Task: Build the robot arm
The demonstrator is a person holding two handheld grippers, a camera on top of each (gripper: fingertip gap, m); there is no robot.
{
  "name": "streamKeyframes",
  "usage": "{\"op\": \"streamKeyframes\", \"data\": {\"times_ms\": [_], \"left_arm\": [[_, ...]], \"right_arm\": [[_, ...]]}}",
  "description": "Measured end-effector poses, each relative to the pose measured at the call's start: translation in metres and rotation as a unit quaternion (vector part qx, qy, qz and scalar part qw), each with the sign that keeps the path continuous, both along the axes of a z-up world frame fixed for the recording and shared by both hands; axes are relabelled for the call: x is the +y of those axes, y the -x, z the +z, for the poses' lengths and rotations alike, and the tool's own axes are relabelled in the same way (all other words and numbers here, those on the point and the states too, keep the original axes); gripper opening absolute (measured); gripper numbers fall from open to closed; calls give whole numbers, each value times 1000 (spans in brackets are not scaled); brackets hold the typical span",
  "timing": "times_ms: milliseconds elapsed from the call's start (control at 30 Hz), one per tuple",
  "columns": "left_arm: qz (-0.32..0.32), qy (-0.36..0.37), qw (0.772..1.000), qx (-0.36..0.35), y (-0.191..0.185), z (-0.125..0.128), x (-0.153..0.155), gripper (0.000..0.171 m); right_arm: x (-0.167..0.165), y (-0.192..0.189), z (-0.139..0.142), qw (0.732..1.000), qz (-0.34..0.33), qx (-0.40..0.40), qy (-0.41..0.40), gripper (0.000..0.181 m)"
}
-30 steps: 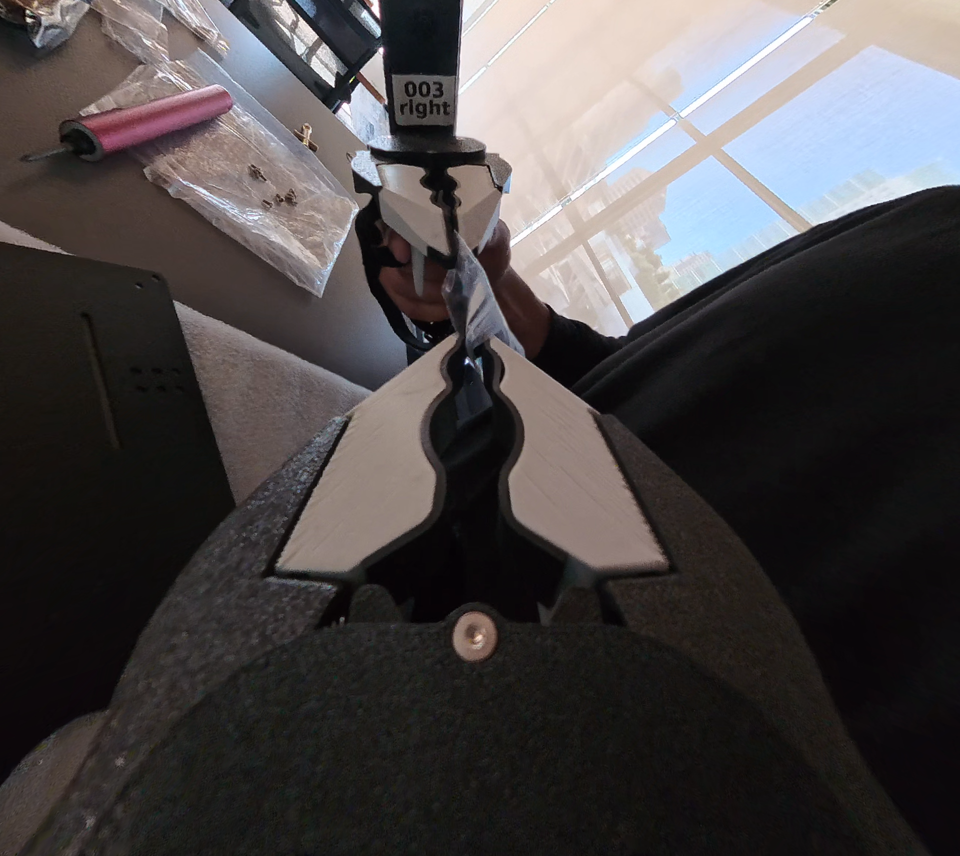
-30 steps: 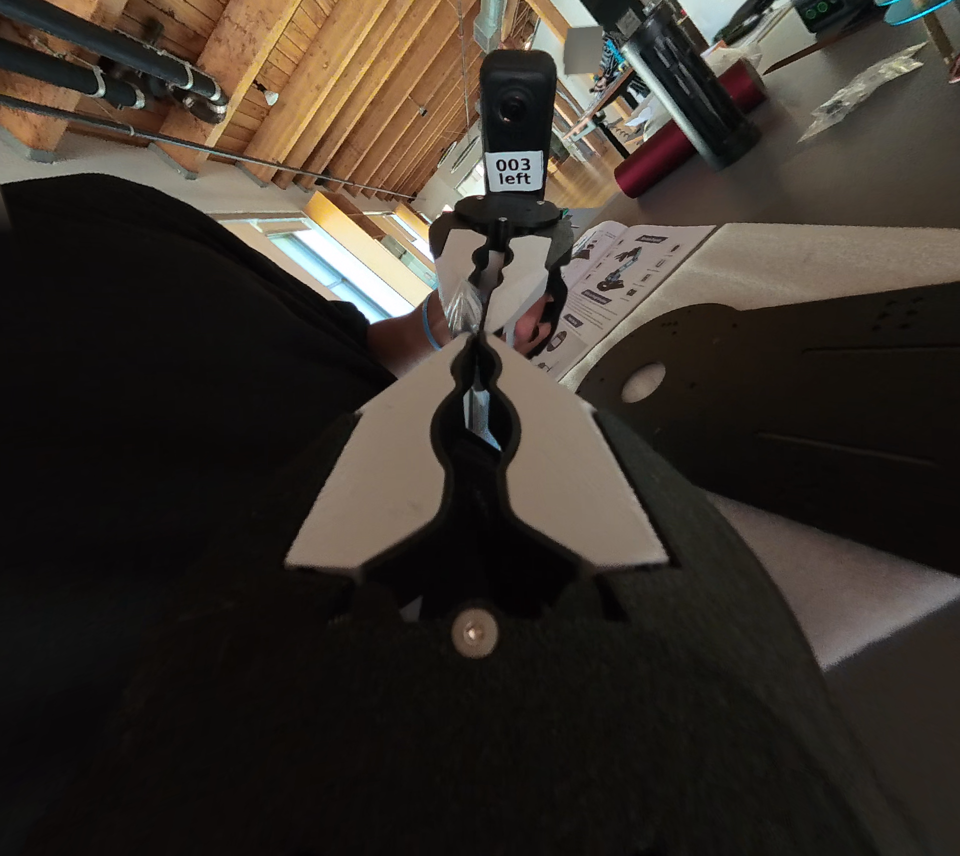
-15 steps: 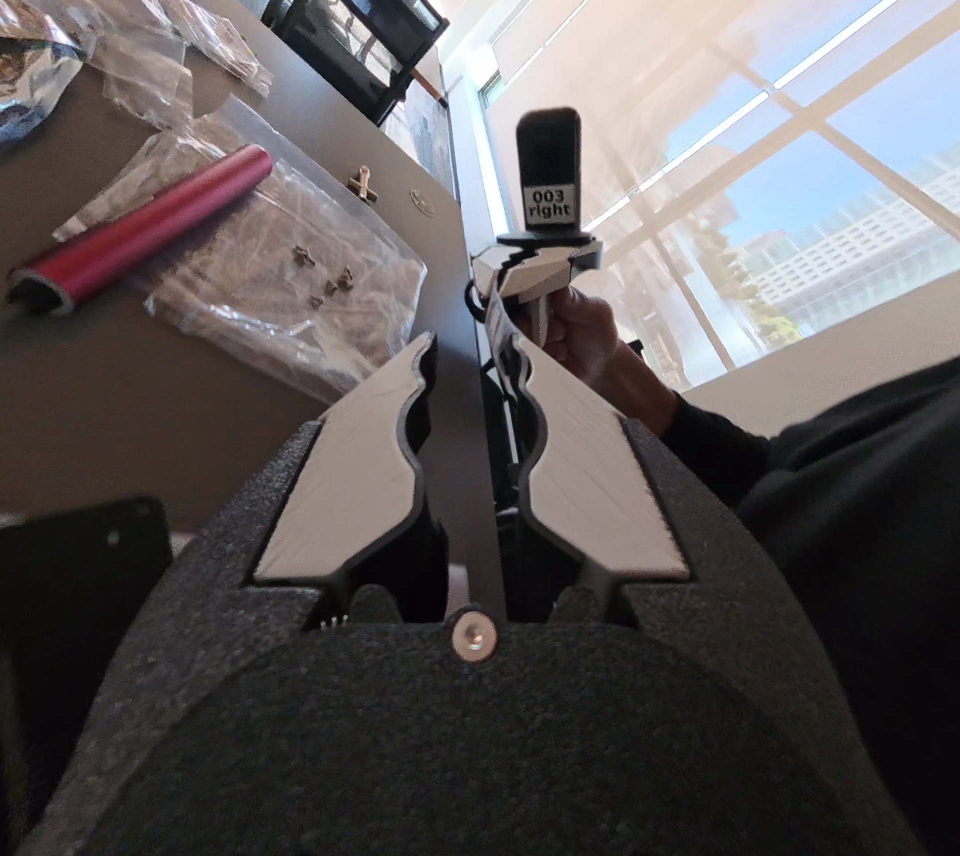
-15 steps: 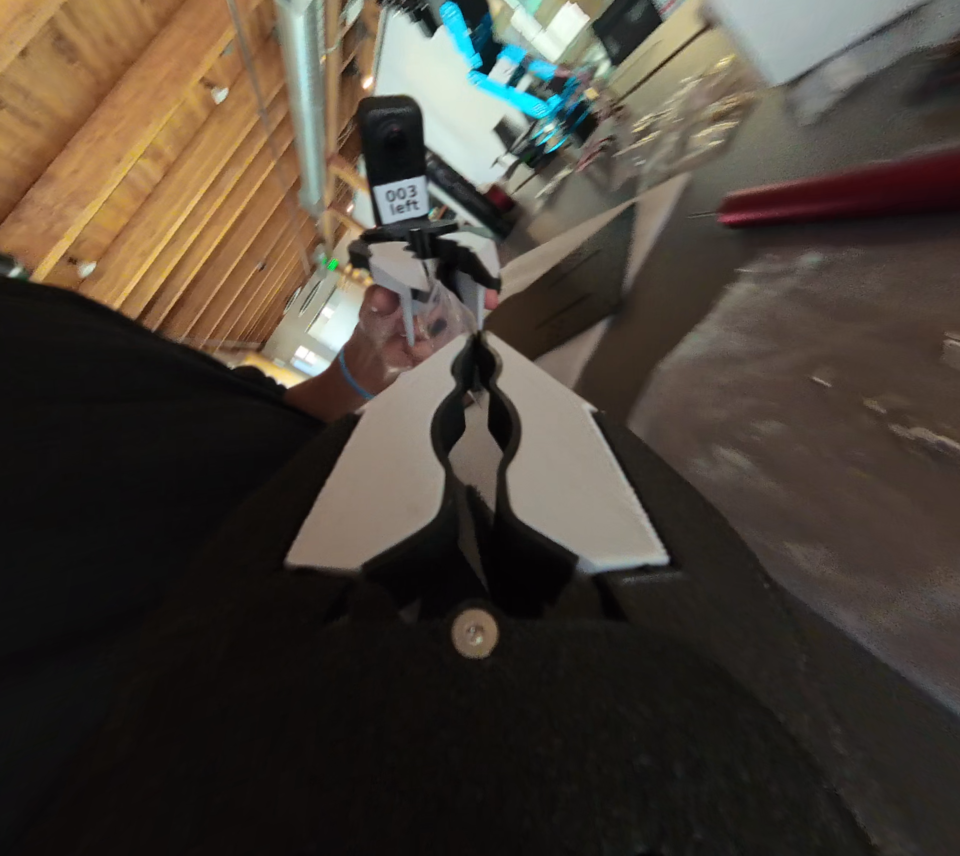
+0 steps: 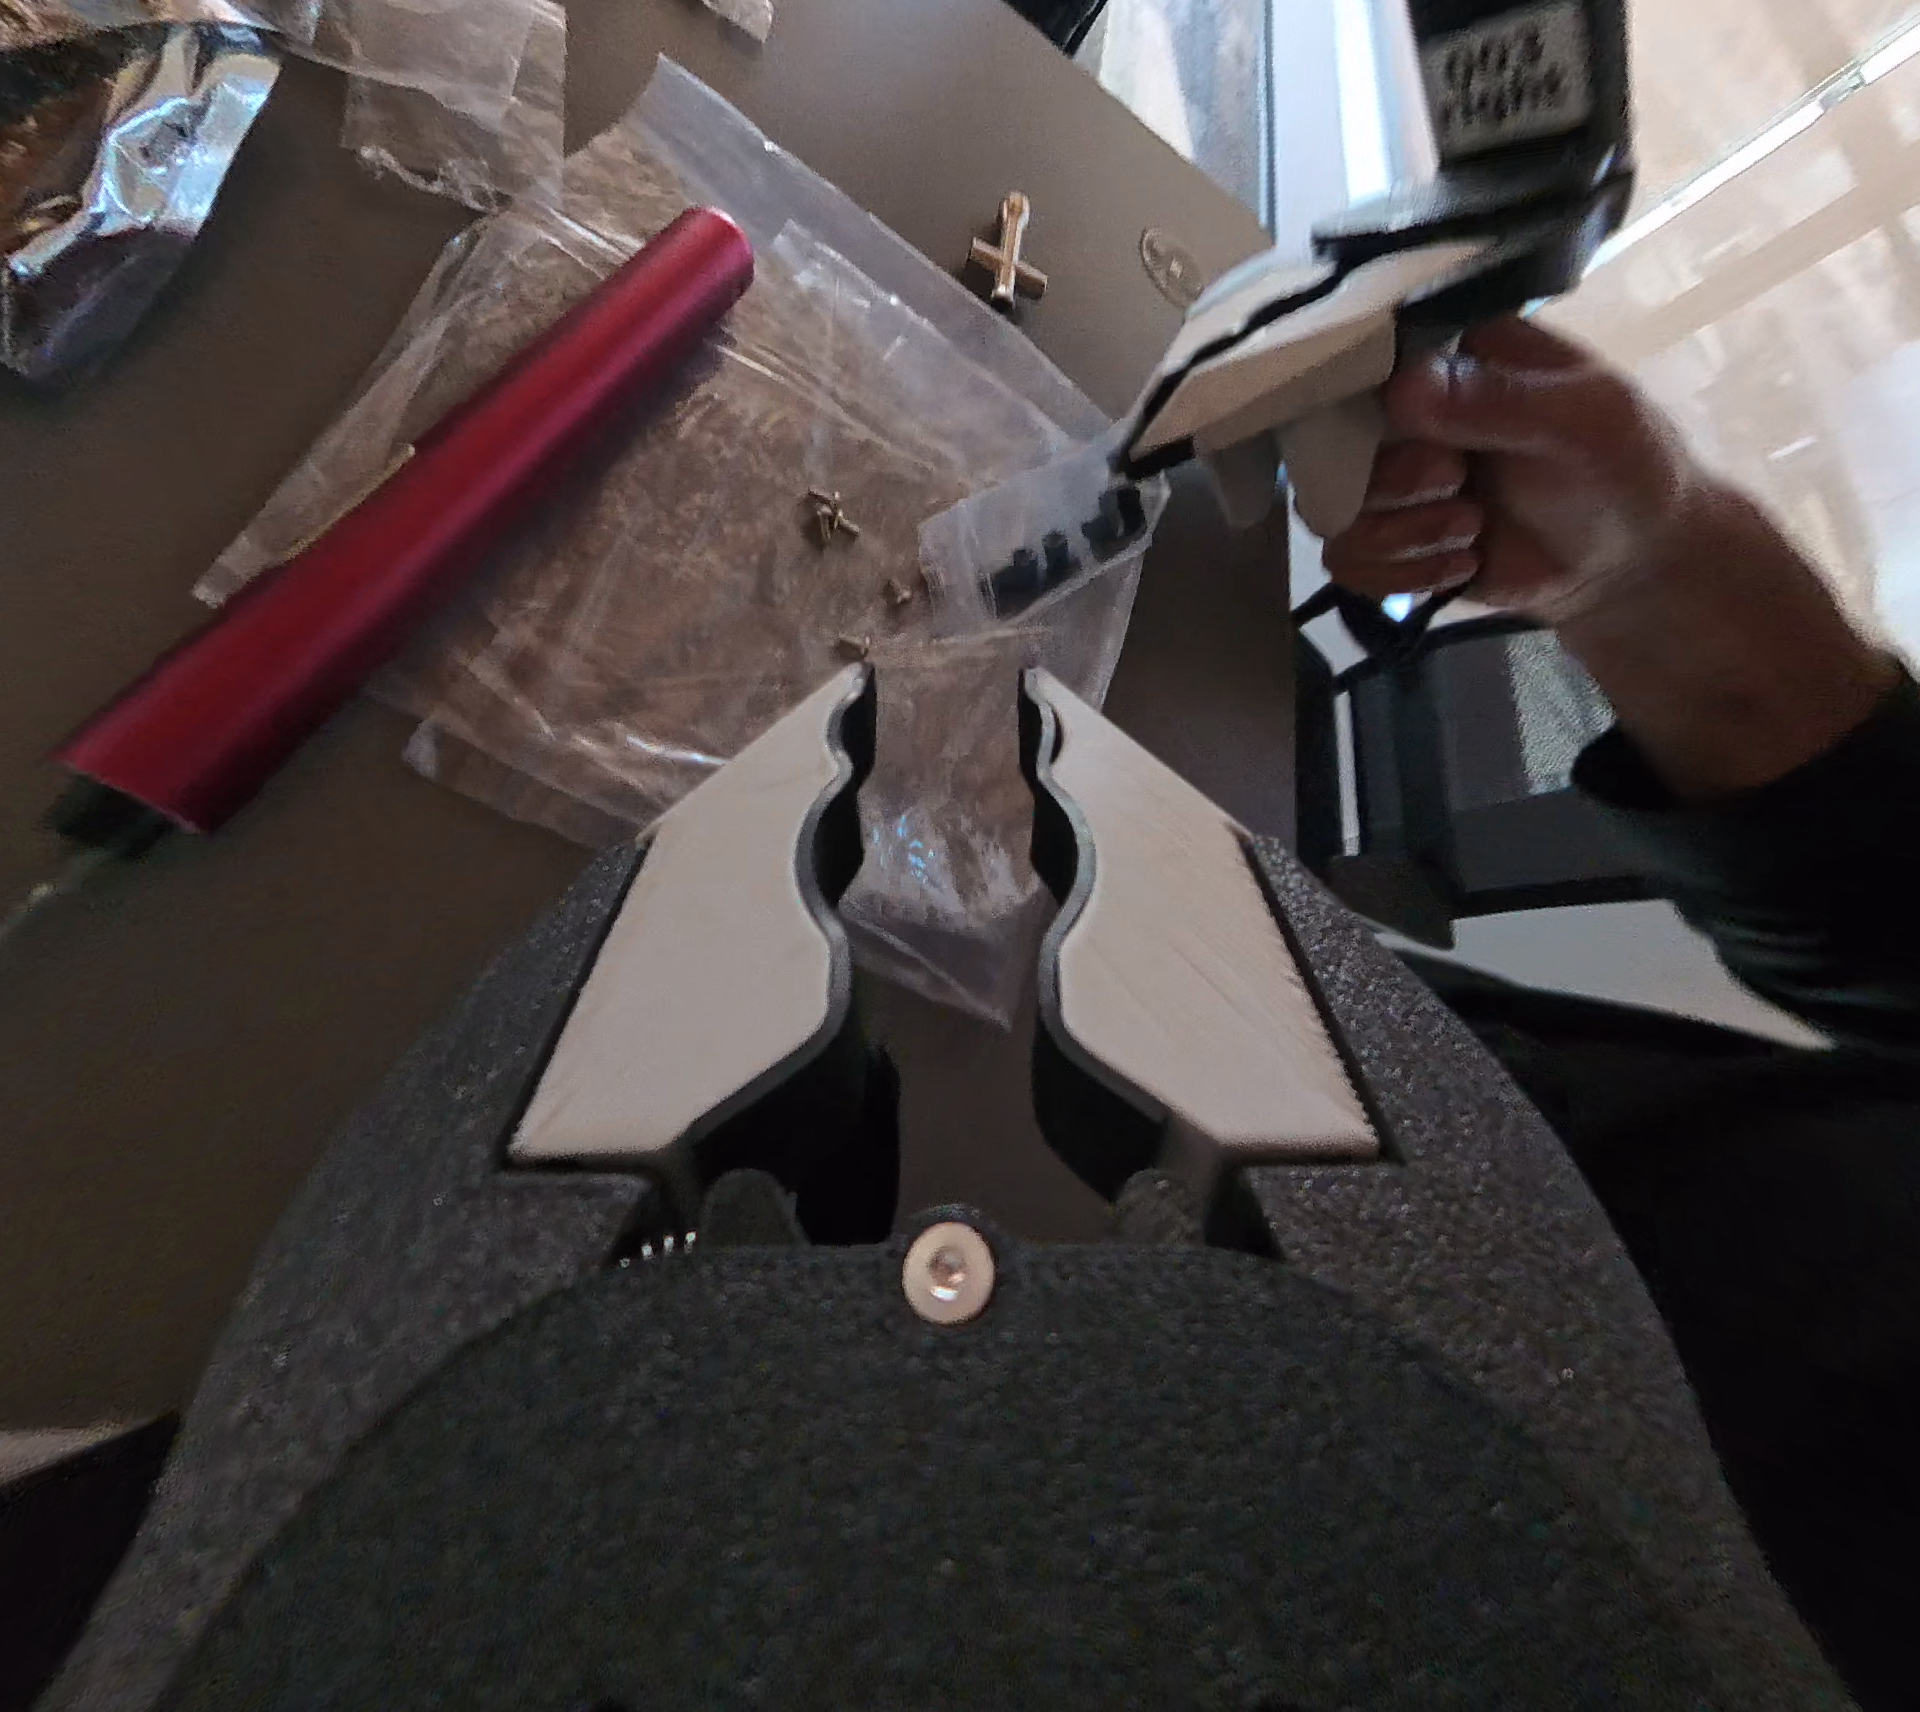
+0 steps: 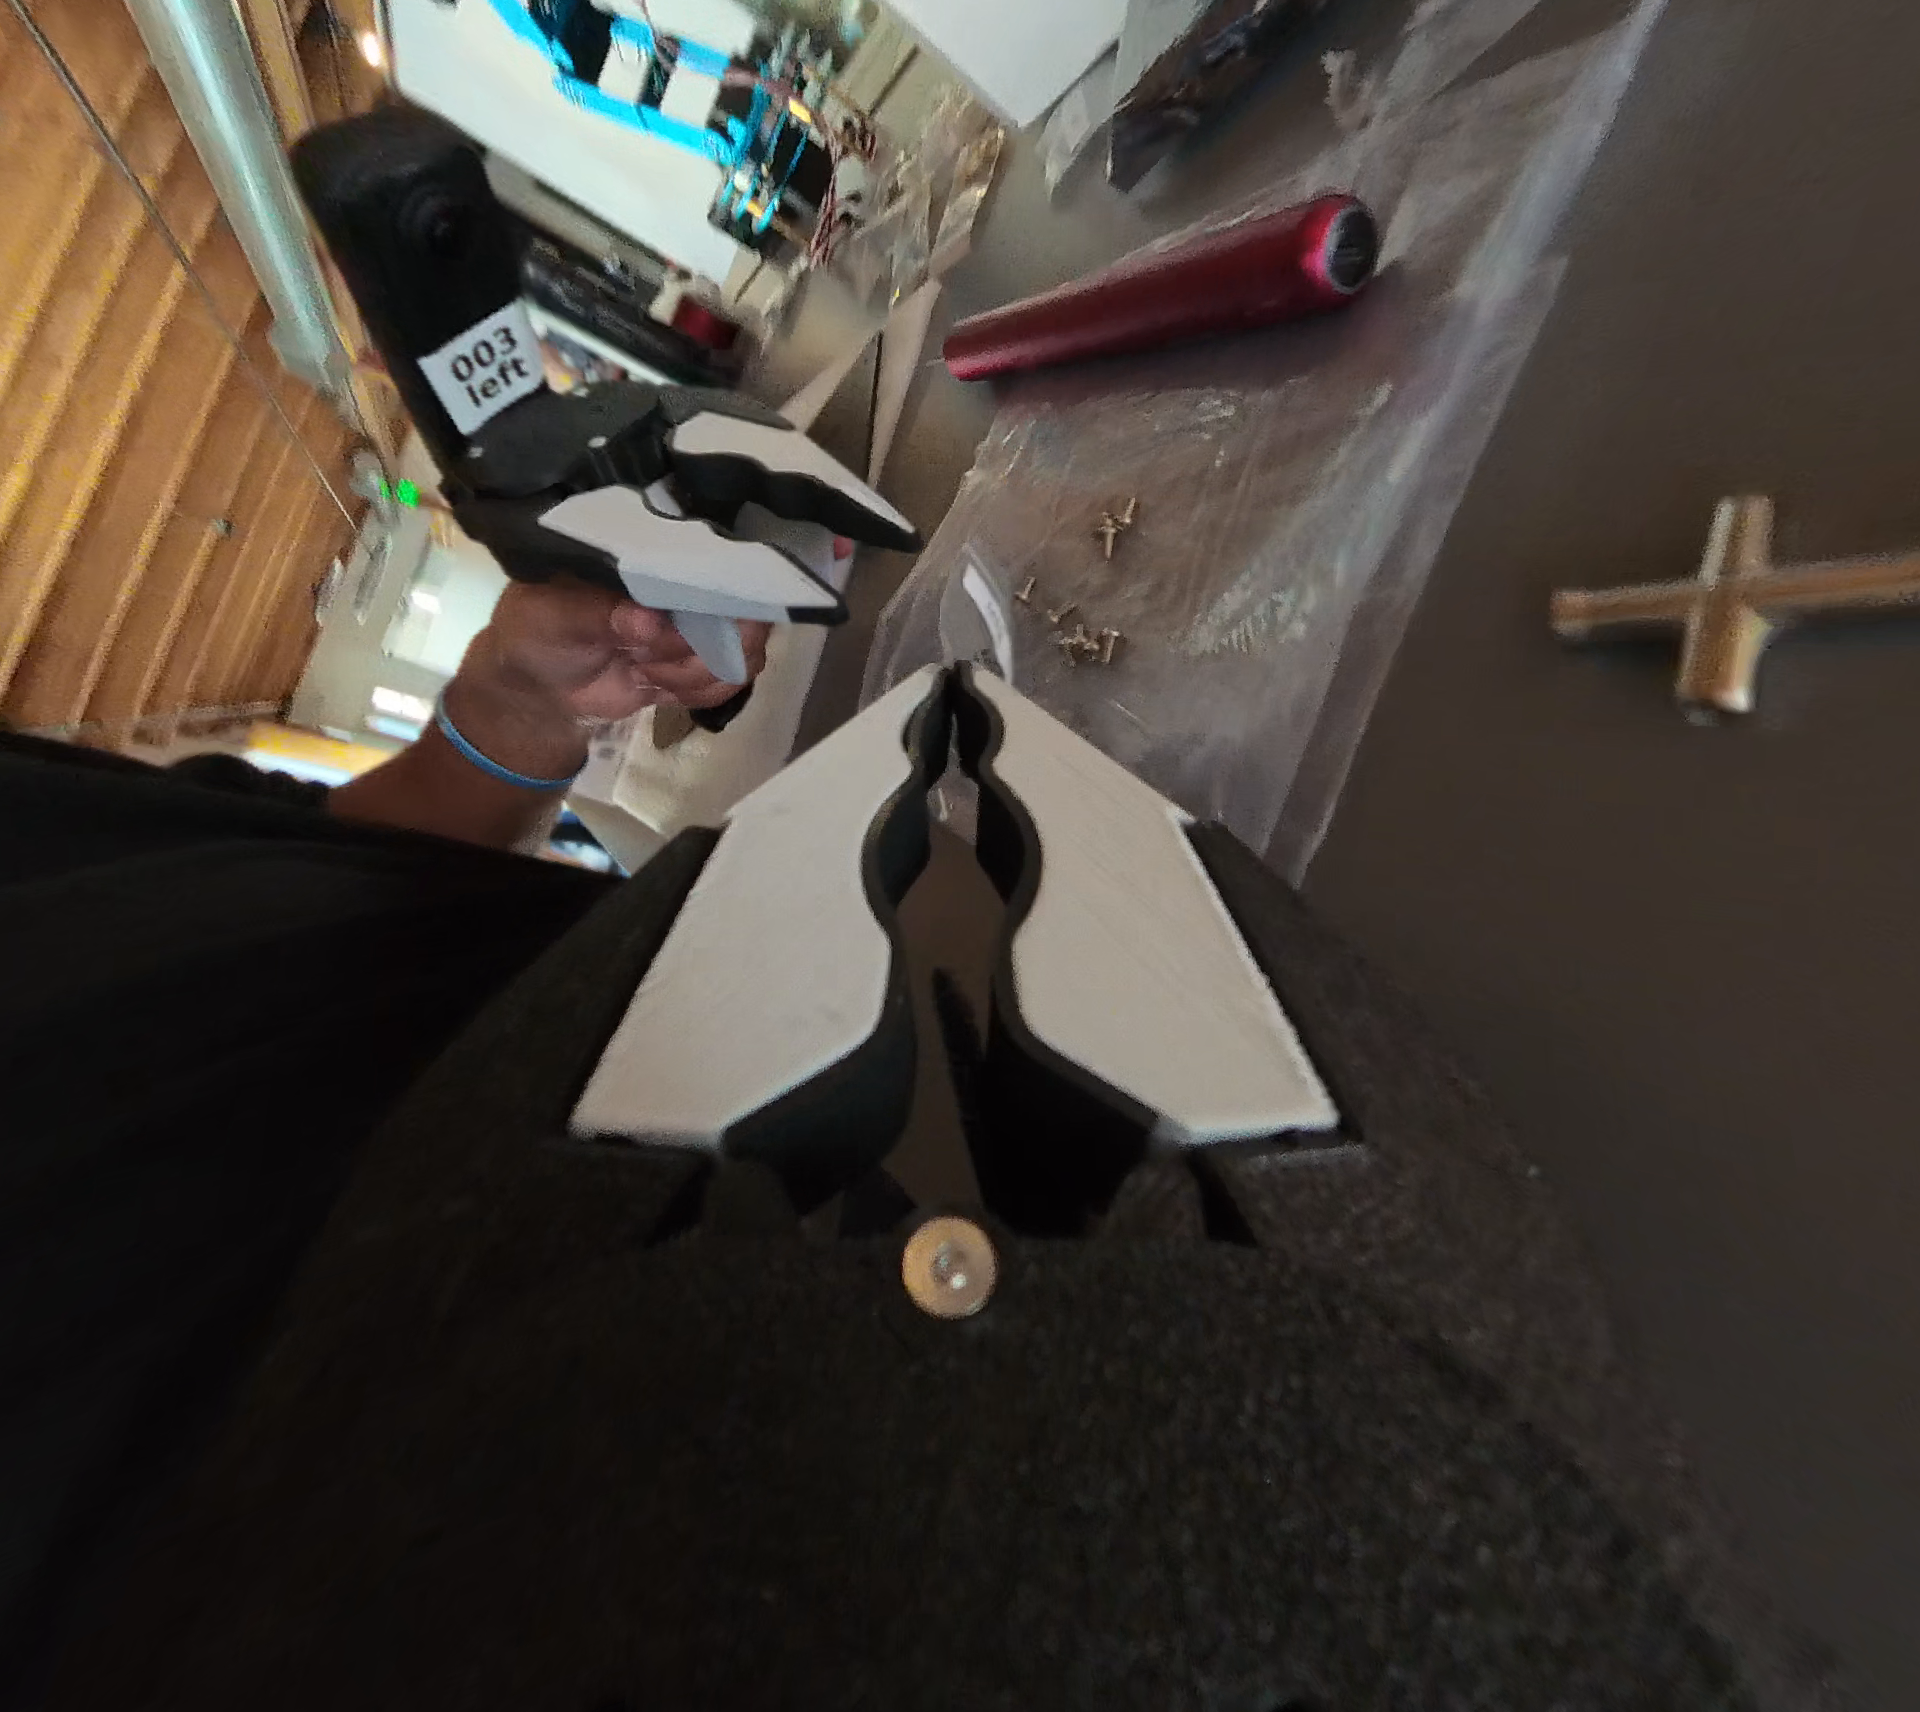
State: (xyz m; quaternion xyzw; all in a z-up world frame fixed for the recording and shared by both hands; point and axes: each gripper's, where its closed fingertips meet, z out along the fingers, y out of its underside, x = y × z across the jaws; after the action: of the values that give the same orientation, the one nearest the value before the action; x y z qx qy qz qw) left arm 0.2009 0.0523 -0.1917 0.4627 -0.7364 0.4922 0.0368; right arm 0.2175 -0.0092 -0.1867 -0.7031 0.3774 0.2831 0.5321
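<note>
My right gripper [image 6: 951, 675] is shut on the top edge of a small clear bag [image 5: 1049, 540] holding several small black parts. In the left wrist view the right gripper [image 5: 1127, 462] holds that bag just above a large clear plastic bag [image 5: 644, 623] lying on the brown table [image 5: 208, 935]. My left gripper [image 5: 945, 675] is open and empty, just below the small bag, with clear plastic showing between its fingers. It also shows in the right wrist view [image 6: 878, 576], open, to the left of my right fingertips.
A red cylinder tool [image 5: 416, 540] lies on the large plastic bag, with loose brass screws [image 5: 831, 519] beside it. A metal cross-shaped wrench [image 5: 1008, 265] lies farther on. Crumpled foil [image 5: 114, 135] and more clear bags lie at the far left. A dark chair [image 5: 1455, 779] stands past the table edge. Across from one pair of fingers to the other is roughly 7 cm. The metal cross-shaped wrench [image 5: 1008, 265] is closer to my right gripper, around 10 cm from its tips; the left tips are 15 cm off. Seen from the right wrist view [image 6: 1711, 595] as well.
A second ago both grippers were shut on the small bag in mid air. The left gripper opened and let go. Both have swung down toward the table; the right still holds the bag.
</note>
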Motion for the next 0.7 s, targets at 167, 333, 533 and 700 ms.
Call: {"op": "streamKeyframes", "data": {"times_ms": [167,333,533,700], "left_arm": [[0,-38,999,-19,10,-7,3,27],[-3,-34,999,-31,8,-6,-3,27],[-24,-69,996,-59,5,-9,-12,27],[-37,-91,991,-94,1,-5,-19,16]], "right_arm": [[17,4,8,982,123,-86,115,0],[22,7,11,915,268,-168,250,0],[26,6,3,807,396,-208,386,0],[38,12,-7,753,448,-214,431,0]]}}
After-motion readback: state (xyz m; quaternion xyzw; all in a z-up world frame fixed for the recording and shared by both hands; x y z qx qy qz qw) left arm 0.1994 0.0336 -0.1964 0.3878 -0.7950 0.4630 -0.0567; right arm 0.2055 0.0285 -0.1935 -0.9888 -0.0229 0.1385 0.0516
